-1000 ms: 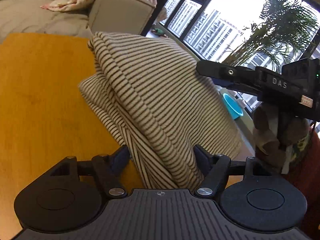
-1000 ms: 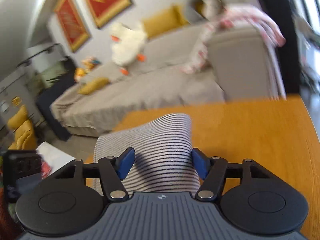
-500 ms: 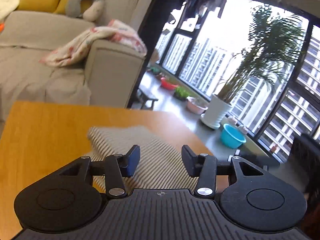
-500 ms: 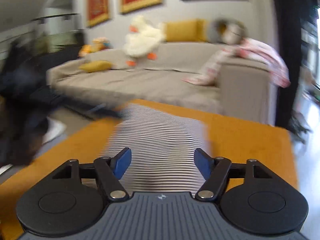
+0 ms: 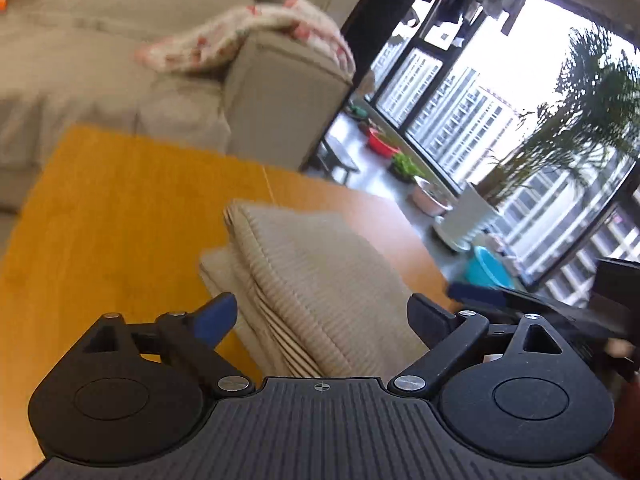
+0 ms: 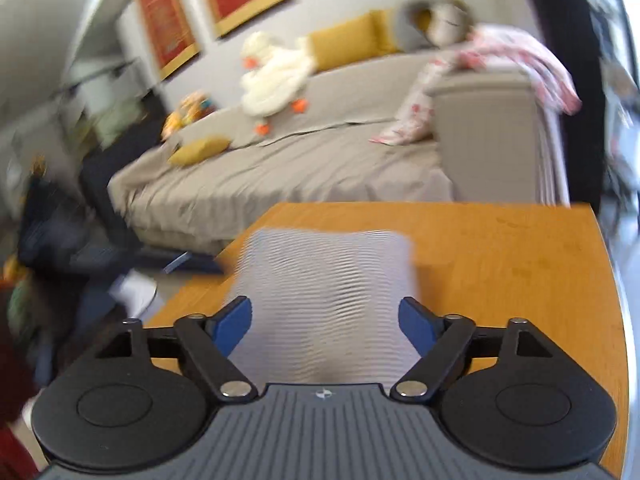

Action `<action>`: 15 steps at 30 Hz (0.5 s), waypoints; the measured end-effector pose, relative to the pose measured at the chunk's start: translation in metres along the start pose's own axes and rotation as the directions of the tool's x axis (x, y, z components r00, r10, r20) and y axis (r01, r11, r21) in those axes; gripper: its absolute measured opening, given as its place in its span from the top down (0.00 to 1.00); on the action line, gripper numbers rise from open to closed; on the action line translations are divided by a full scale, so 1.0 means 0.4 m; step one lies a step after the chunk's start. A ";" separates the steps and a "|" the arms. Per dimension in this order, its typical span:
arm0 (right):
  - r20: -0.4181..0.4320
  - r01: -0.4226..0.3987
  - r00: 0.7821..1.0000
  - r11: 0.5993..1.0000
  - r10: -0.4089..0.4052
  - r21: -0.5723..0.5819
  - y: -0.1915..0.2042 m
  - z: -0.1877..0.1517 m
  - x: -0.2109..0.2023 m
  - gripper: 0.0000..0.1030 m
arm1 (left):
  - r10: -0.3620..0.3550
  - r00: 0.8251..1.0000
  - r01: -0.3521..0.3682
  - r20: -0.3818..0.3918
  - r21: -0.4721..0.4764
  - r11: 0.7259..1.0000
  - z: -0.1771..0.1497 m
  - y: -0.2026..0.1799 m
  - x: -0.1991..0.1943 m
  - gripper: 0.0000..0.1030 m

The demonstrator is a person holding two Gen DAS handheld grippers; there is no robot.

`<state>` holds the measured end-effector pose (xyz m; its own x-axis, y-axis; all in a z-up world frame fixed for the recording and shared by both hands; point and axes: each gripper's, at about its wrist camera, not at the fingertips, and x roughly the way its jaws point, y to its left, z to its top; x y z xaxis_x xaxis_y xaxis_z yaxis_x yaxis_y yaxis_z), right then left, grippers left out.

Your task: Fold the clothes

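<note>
A folded striped garment [image 5: 320,280] lay on an orange-yellow wooden table [image 5: 112,216], directly in front of both hand-held grippers. In the left wrist view, the left gripper [image 5: 322,318] stood with its jaws wide apart, having just been opening; the garment's near end lay in the gap between them, and the blue pads [image 5: 216,318] did not press on it. The cloth showed stacked layers along its left edge. To its left the tabletop was bare and broad; to its right the table edge ran close beside the garment, with floor beyond. Past that edge, by the tall windows, stood a red basin [image 5: 383,145], a pink pot [image 5: 430,202], a white planter [image 5: 466,220] holding a palm, and a turquoise tub [image 5: 490,274] whose contents could not be made out. The tip of the right gripper [image 5: 476,295] showed blurred at the right. In the right wrist view, the right gripper [image 6: 327,322] was likewise spread wide, its jaws having just been opening, with the blurred garment [image 6: 328,280] between the pads and nothing gripped. Bare table stretched to the right as far as its corner. Behind stood a grey sofa [image 6: 280,176] with a white plush duck [image 6: 276,76] on it.
</note>
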<state>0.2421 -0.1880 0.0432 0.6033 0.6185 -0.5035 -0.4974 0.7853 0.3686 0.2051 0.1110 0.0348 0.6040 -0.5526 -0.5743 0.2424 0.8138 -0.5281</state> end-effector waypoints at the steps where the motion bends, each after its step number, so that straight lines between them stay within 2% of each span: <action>1: -0.011 -0.003 1.000 0.999 0.003 0.047 -0.031 0.011 0.015 0.17 | -0.003 1.000 0.003 -0.030 -0.015 1.000 -0.009 0.003 0.020 0.06; 4: -0.071 -0.016 0.997 0.989 0.026 0.144 -0.078 -0.002 0.084 0.15 | 0.027 0.996 -0.026 -0.079 0.017 1.000 -0.045 0.003 0.073 0.08; 5: -0.091 -0.013 0.996 0.988 0.027 0.156 -0.082 -0.010 0.108 0.15 | 0.023 0.997 -0.020 -0.080 0.035 0.999 -0.053 0.005 0.084 0.19; 7: -0.116 -0.020 0.993 0.989 0.038 0.148 -0.081 -0.021 0.151 0.23 | 0.025 0.998 -0.021 -0.062 0.066 0.998 -0.043 0.021 0.087 0.24; 11: -0.102 -0.024 0.994 0.990 0.038 0.136 -0.059 -0.009 0.212 0.27 | 0.045 0.999 -0.042 -0.016 0.117 0.992 -0.001 0.066 0.087 0.26; 15: -0.048 -0.007 0.999 0.994 0.012 0.109 -0.047 0.030 0.316 0.27 | 0.074 0.997 -0.076 0.023 0.116 0.990 0.074 0.135 0.111 0.26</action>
<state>0.3353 -0.1243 -0.0181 0.5665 0.6258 -0.5361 -0.4304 0.7795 0.4550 0.2677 0.1359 -0.0007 0.6374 -0.4867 -0.5973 0.2819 0.8688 -0.4071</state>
